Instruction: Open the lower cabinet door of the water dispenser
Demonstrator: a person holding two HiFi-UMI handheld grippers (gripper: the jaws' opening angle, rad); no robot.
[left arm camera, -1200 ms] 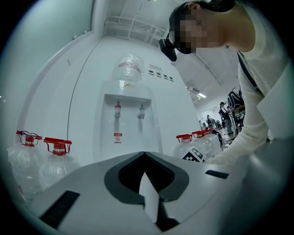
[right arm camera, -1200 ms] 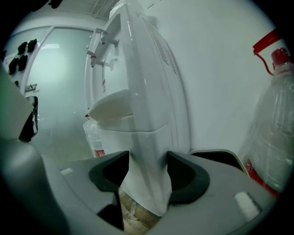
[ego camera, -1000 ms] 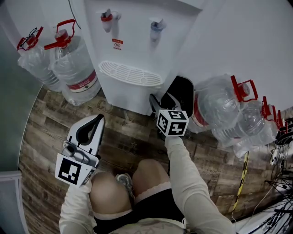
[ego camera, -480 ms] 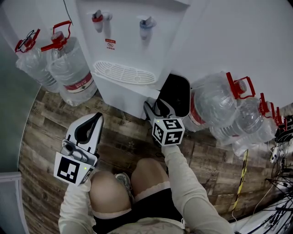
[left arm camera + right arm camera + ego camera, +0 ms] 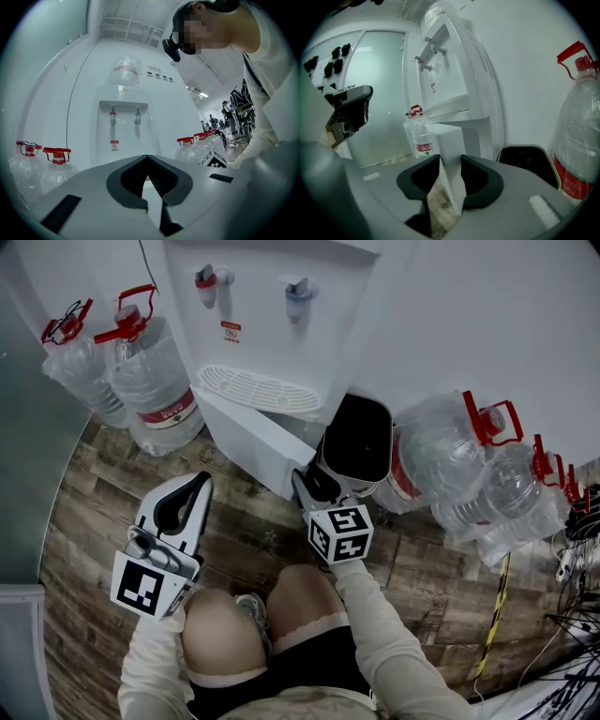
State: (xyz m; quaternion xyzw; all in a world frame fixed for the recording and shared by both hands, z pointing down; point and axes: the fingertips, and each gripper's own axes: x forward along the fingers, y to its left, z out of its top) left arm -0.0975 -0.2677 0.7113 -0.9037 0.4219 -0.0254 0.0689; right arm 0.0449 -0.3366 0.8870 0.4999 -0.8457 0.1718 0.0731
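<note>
Head view: water dispenser (image 5: 272, 296) stands against the wall. Its lower cabinet door (image 5: 246, 432) is already ajar. The panel angles out from the dispenser's left front corner, and its free edge ends at the right gripper (image 5: 305, 486). The black bin (image 5: 361, 437) sits just beside the dispenser on the right, close behind that gripper. The left gripper (image 5: 199, 482) hangs well clear of the dispenser front, out over the floor, so the right hand is much the nearer.

Left gripper view: the jaws are clenched tip to tip with nothing between them. The gripper points level at the dispenser front (image 5: 123, 117) and touches nothing.

Right gripper view: the door's free edge (image 5: 450, 140) runs upright between the jaws. The jaws are closing and both pads look seated on the edge, so it's grasping the door. The cabinet opening shows beyond it, bin (image 5: 529, 159) to the right.

Key relation: the hinge line is upright at the dispenser's left corner, and the gripped edge sits on the opposite side. My read: the next pull should follow an arc away from the dispenser front and round toward the hinge side. A straight tug risks the thin edge slipping out of the pads.
</note>
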